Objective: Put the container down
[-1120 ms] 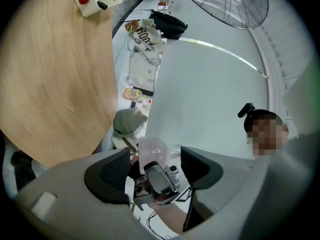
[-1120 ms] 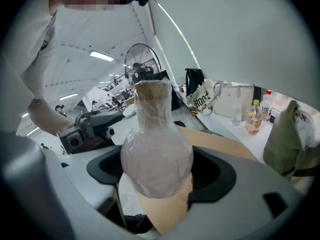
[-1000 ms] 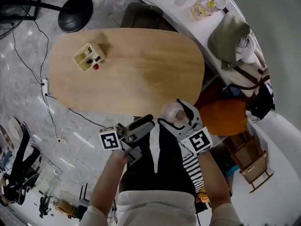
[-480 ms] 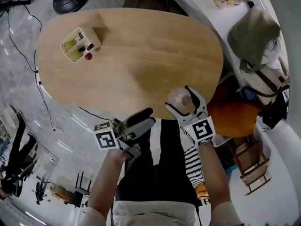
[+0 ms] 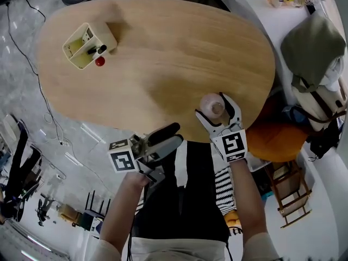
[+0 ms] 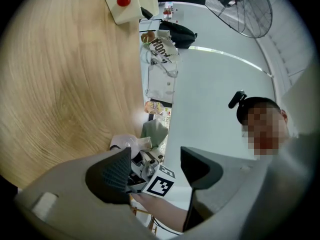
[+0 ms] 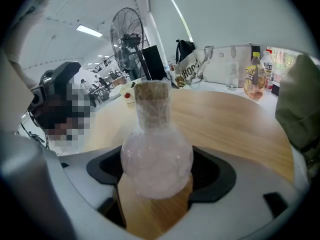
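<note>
The container (image 5: pixel 210 103) is a round, pinkish clear flask with a cork-coloured neck. My right gripper (image 5: pixel 217 112) is shut on its bulb, over the near right edge of the oval wooden table (image 5: pixel 163 53). In the right gripper view the container (image 7: pixel 156 154) stands upright between the dark pads of the right gripper (image 7: pixel 157 173), with wood showing beneath it; I cannot tell if it touches the table. My left gripper (image 5: pixel 173 135) is open and holds nothing, off the table's near edge. In its own view the left gripper (image 6: pixel 156 166) points past the table.
A cream organizer box (image 5: pixel 87 45) with a red ball (image 5: pixel 100 61) beside it sits at the table's far left. A white counter (image 5: pixel 255 7) with bottles, a pile of clothes (image 5: pixel 318 53) and an orange seat (image 5: pixel 272 137) lie to the right. Cables run along the floor on the left.
My right gripper has carried the container forward, from in front of the table to over its near right edge. The left gripper has stayed open in about the same place.
</note>
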The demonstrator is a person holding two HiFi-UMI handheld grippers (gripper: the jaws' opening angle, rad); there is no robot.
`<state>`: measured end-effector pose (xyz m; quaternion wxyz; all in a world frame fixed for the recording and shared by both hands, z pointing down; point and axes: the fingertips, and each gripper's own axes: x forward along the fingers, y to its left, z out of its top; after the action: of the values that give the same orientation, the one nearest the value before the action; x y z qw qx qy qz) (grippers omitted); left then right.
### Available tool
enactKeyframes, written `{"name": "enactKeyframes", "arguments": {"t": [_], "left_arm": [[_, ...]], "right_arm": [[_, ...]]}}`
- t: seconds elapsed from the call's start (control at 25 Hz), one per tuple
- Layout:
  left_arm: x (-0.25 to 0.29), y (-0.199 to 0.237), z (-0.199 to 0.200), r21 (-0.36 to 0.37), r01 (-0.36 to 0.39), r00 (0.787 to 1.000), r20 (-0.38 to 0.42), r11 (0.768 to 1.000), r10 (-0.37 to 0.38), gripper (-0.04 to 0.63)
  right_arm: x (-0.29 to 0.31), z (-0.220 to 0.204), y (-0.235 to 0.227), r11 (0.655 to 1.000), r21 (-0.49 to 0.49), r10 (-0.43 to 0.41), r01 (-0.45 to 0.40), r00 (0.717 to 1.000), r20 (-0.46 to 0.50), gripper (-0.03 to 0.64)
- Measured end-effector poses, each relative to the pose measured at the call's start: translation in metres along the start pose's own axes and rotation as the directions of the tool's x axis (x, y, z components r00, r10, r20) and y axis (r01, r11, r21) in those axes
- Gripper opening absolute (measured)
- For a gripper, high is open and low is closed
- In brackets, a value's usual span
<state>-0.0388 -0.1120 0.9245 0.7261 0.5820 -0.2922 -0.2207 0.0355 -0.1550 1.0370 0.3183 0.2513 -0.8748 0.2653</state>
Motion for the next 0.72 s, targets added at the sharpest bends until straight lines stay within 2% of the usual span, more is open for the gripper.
{"name": "enactKeyframes", "arguments": {"t": [0.28, 0.72], "left_arm": [[-0.003, 0.005, 0.003, -0.005, 0.013, 1.000, 0.004, 1.000, -0.013, 0.304], [-0.004, 0.014, -0.001, -0.007, 0.009, 1.000, -0.001, 1.000, -0.009, 0.304]], "right_arm": [[0.015, -0.002, -0.002, 1.000, -0.014, -0.023, 0.023, 1.000, -0.010, 0.388], [0.019, -0.009, -0.002, 0.993, -0.113, -0.050, 0.046, 0.998, -0.026, 0.388]]}}
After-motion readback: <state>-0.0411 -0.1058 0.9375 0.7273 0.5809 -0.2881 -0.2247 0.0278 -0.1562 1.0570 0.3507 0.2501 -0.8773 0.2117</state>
